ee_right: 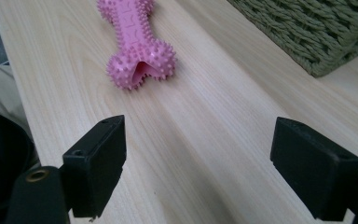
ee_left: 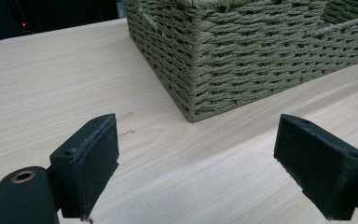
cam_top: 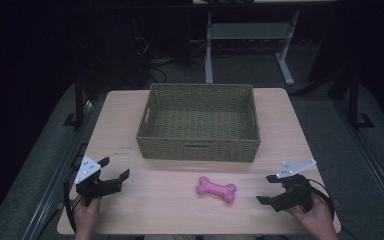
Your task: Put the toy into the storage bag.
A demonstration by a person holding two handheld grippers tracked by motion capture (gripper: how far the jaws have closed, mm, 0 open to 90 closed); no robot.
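Observation:
A pink spiky bone-shaped toy (cam_top: 216, 189) lies on the wooden table (cam_top: 170, 205), in front of an olive woven basket (cam_top: 198, 122). My right gripper (cam_top: 266, 189) hovers to the toy's right, jaws wide and empty; in the right gripper view the toy (ee_right: 136, 45) lies a short way ahead of the gripper (ee_right: 198, 170), apart from its jaws. My left gripper (cam_top: 116, 167) sits at the table's near left, open with nothing in it. In the left gripper view this gripper (ee_left: 198, 168) faces the basket's near corner (ee_left: 200, 60).
The basket holds nothing that I can see. Its corner (ee_right: 324, 32) lies ahead and right in the right gripper view. A desk frame (cam_top: 250, 35) stands on the floor beyond the table. The person's lap lies past the table's near edge (ee_right: 0, 88).

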